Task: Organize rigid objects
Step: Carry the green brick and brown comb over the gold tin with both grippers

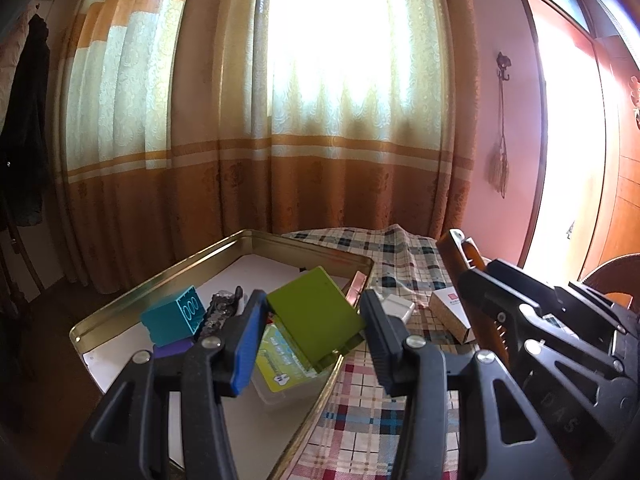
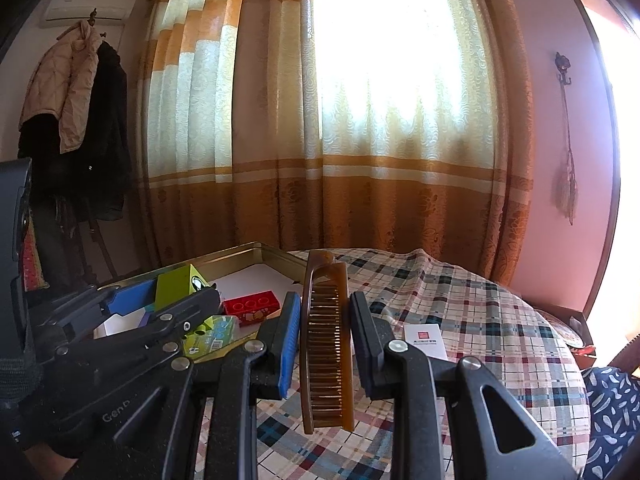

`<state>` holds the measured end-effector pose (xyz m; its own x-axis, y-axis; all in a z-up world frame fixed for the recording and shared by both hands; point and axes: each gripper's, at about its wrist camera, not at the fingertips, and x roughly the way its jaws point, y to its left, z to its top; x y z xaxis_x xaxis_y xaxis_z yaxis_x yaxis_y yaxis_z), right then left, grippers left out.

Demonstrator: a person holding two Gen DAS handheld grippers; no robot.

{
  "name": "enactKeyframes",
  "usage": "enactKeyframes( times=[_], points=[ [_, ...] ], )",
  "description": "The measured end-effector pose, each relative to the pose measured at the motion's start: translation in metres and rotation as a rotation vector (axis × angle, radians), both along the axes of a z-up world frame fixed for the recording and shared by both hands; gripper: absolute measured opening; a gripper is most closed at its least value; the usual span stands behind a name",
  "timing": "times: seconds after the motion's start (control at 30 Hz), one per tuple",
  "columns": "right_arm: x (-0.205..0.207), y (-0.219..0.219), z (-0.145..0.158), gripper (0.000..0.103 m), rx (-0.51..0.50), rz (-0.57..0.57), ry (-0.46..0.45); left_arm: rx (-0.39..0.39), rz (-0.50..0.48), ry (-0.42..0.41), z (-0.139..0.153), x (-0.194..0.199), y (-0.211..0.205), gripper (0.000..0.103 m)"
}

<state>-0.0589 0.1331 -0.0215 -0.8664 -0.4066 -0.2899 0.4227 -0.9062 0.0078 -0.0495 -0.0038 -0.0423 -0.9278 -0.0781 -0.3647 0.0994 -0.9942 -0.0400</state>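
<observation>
L tongs [image 1: 316, 344] grip a flat green box [image 1: 316, 316] btwn blue pad and black pad, box tilted, hanging over the right rim of the gold tin tray [image 1: 160, 276]. In the right wrist view the same green box [image 2: 178, 284] shows in the L tongs [image 2: 168, 300] above the tray's near side.

R tongs [image 2: 326, 344] clamped shut on a brown comb [image 2: 326, 344], held on edge w/ teeth facing the camera, its length running away from the lens, above the plaid cloth [image 2: 460, 300]. From the left wrist view the comb [image 1: 456, 256] pokes up out of the R tongs [image 1: 480, 292] near the desk's right side.

Tray sits on the desk's left part, white paper lining its floor. Inside: teal block [image 1: 176, 314] toward the tray's left wall, a dark glittery item [image 1: 224, 308] just beside it, purple piece [image 1: 172, 348] under the block's near edge, yellow-green card [image 1: 280, 360] atop a clear lid by the right rim, below the green box. Red block [image 2: 251, 306] also in the tray, seen from the right wrist view only.

On the cloth outside the tray: white charger [image 1: 396, 306] just beside the tray's right rim, small white carton w/ red mark [image 1: 452, 312] further right, same carton [image 2: 424, 340] near the R tongs. Curtain [image 1: 320, 120] behind the desk's far edge.
</observation>
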Motion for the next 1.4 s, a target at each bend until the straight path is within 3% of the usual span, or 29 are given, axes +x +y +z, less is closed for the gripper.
enactKeyframes(
  times=[1.1,1.4],
  points=[
    [0.01,-0.019,-0.001,0.028,0.023,0.071,0.007,0.017,0.037,0.017,0.002,0.011,-0.024,0.048],
    [0.007,-0.036,-0.002,0.028,0.035,0.121,-0.003,0.033,0.083,0.0,0.002,0.009,-0.051,0.048]
  ],
)
